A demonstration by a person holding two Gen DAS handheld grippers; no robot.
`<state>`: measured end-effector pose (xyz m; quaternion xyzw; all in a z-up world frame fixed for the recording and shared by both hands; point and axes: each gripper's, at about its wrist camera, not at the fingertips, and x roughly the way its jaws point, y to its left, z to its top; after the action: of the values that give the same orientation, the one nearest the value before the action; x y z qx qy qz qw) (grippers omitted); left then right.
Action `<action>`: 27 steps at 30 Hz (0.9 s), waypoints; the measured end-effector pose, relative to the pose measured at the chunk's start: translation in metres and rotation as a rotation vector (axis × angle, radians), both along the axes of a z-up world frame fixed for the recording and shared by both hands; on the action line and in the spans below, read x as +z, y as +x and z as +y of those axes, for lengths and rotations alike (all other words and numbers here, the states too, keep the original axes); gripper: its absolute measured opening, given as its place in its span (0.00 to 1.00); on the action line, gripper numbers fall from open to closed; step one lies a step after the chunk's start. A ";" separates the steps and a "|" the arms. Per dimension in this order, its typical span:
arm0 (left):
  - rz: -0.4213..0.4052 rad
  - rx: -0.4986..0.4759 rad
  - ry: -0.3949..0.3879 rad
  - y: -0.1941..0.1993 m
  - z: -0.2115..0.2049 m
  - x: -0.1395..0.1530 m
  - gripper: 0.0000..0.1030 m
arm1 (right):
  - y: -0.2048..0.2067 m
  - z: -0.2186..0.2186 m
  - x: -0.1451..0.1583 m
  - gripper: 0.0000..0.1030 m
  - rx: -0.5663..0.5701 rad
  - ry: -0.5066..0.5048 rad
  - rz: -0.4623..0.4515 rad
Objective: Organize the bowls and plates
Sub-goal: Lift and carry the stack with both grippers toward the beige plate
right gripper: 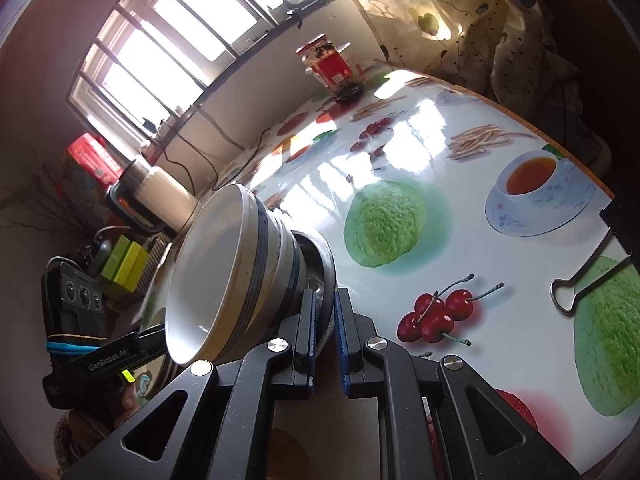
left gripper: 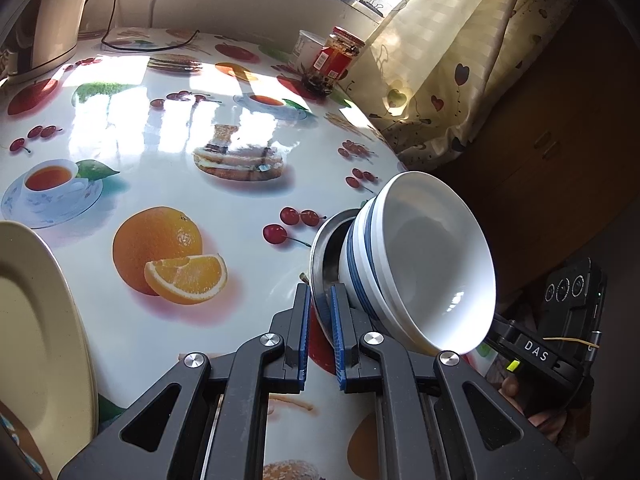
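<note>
A stack of white bowls with blue bands (left gripper: 432, 264) sits in a shallow metal plate (left gripper: 322, 248). My left gripper (left gripper: 320, 300) is shut on one side of that plate's rim, its blue pads pinching the thin metal. From the other side, my right gripper (right gripper: 325, 304) is shut on the opposite rim of the metal plate (right gripper: 328, 264), with the bowls (right gripper: 224, 280) just left of its fingers. Each view shows the other gripper's body behind the stack. A cream plate (left gripper: 40, 320) lies at the left edge of the left wrist view.
The table wears a glossy fruit-print cloth (left gripper: 168, 184). A red-labelled jar (left gripper: 340, 56) and a white cup (left gripper: 308, 46) stand at the far edge by the curtain (left gripper: 452, 60). A kettle (left gripper: 48, 20) with cables stands at far left. A binder clip (right gripper: 576, 288) grips the cloth's edge.
</note>
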<state>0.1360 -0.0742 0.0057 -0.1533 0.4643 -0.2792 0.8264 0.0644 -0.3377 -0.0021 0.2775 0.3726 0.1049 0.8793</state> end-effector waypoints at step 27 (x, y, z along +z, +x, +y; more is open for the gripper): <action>-0.051 0.103 -0.003 -0.014 0.036 0.032 0.09 | 0.015 0.036 0.032 0.11 0.091 -0.004 -0.037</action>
<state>0.1216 -0.0378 0.0377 -0.1711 0.4342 -0.2406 0.8510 0.0798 -0.3016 0.0297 0.2564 0.3689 0.1493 0.8808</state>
